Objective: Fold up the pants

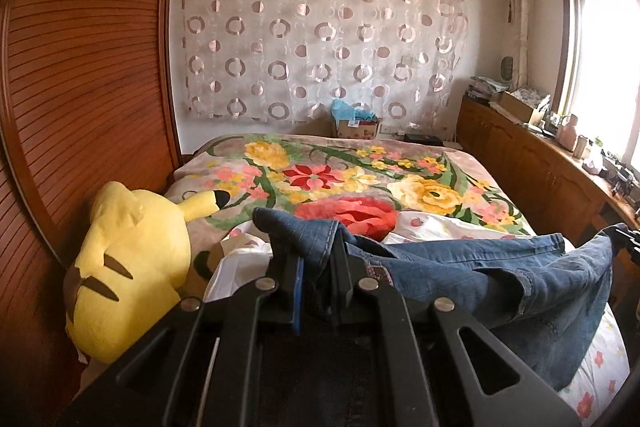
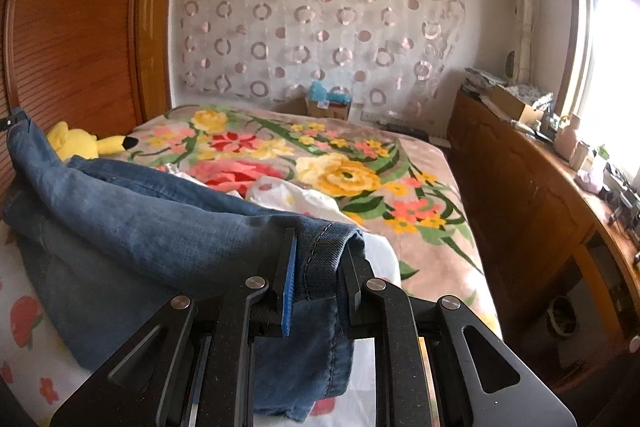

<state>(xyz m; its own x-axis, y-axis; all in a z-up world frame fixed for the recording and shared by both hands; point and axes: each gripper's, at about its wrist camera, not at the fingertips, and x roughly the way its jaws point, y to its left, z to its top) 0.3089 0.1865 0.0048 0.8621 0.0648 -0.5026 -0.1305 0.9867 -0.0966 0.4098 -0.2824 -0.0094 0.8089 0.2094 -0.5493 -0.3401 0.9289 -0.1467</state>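
Observation:
The pants are blue jeans point(image 1: 500, 267), stretched between my two grippers above the near part of the bed. My left gripper point(image 1: 318, 259) is shut on one end of the jeans, near a seam with a small label. My right gripper point(image 2: 320, 259) is shut on a stitched hem of the jeans point(image 2: 160, 223). The cloth sags between the grips and hangs down below the right gripper. The other gripper's tip shows at the far edge of each wrist view, holding the lifted cloth.
A bed with a floral blanket point(image 1: 360, 179) lies ahead, with a white flowered sheet point(image 2: 24, 307) at its near end. A yellow plush toy point(image 1: 132, 259) lies at the left by the wooden wardrobe point(image 1: 80, 87). A wooden cabinet point(image 2: 520, 195) with clutter runs along the right under the window.

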